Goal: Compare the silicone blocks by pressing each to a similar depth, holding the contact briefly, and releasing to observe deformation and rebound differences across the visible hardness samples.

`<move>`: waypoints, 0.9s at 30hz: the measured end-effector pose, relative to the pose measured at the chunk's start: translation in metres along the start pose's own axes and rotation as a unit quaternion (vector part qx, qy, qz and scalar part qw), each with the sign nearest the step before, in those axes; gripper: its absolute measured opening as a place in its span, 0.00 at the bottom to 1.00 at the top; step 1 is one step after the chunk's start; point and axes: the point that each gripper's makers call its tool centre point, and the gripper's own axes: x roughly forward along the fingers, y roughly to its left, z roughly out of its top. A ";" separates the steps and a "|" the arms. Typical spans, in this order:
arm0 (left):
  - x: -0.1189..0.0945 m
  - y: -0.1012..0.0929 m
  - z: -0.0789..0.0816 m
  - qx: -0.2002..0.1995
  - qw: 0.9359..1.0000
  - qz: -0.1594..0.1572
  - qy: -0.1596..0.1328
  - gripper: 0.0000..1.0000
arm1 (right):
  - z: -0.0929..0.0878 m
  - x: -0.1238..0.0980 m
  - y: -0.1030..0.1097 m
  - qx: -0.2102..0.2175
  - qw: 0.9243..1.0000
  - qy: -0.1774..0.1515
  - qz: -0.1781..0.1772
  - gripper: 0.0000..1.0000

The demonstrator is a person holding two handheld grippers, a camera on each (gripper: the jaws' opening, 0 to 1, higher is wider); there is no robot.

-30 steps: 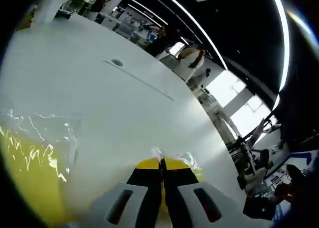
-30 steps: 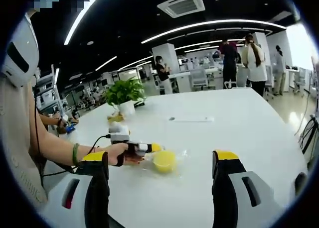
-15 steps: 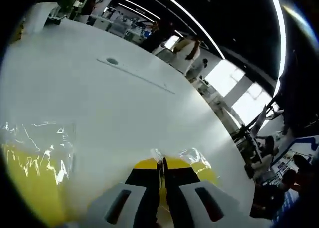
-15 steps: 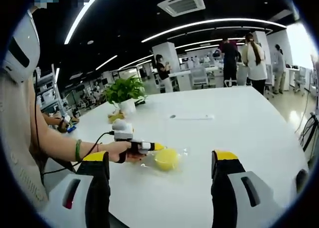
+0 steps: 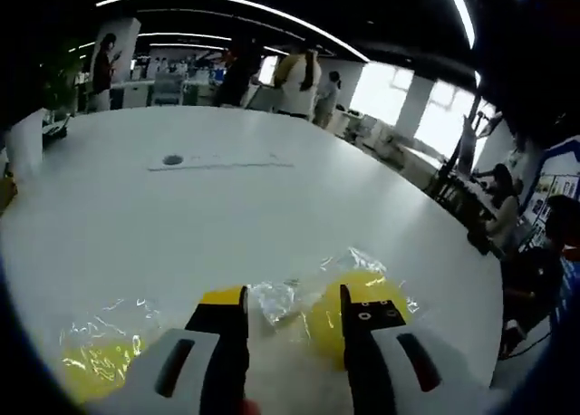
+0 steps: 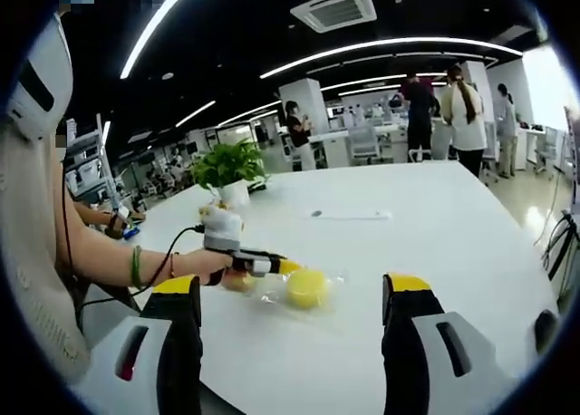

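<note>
A yellow silicone block point(image 5: 362, 286) in crinkled clear wrap lies on the white table point(image 5: 227, 207), partly behind my left gripper's right finger. My left gripper point(image 5: 292, 299) is open, and only loose wrap lies between its yellow-tipped fingers. A second yellow wrapped block point(image 5: 95, 365) sits at the lower left. In the right gripper view, a hand holds the left gripper point(image 6: 286, 267) with its tip touching the wrapped yellow block point(image 6: 306, 288). An orange-yellow block point(image 6: 237, 282) lies under that hand. My right gripper point(image 6: 292, 286) hangs open and wide, nearer than the blocks, holding nothing.
A potted plant point(image 6: 225, 170) stands at the table's far left. A round grommet point(image 5: 172, 159) and a thin slot point(image 6: 349, 215) mark the tabletop beyond the blocks. People stand past the far edge point(image 6: 467, 107). A cable point(image 6: 172, 261) runs from the left gripper.
My left gripper went from shut to open at the wrapped yellow block, and its view levelled out. The right gripper stayed open and still.
</note>
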 end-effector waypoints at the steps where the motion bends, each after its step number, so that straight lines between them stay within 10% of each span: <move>1: -0.006 -0.002 0.003 0.030 1.000 0.000 -0.001 0.42 | 0.000 -0.002 0.000 0.001 1.000 0.000 -0.001 0.76; 10: -0.065 -0.029 0.031 0.160 0.986 -0.015 -0.032 0.52 | -0.002 -0.015 0.024 -0.003 1.000 -0.006 0.006 0.78; 21: -0.146 -0.058 0.065 0.151 0.984 -0.052 -0.080 0.65 | 0.009 -0.029 0.059 -0.015 0.999 -0.045 0.016 0.80; 27: -0.196 -0.059 0.065 0.124 0.986 -0.061 -0.090 0.51 | 0.015 -0.030 0.078 0.004 0.996 -0.082 0.035 0.79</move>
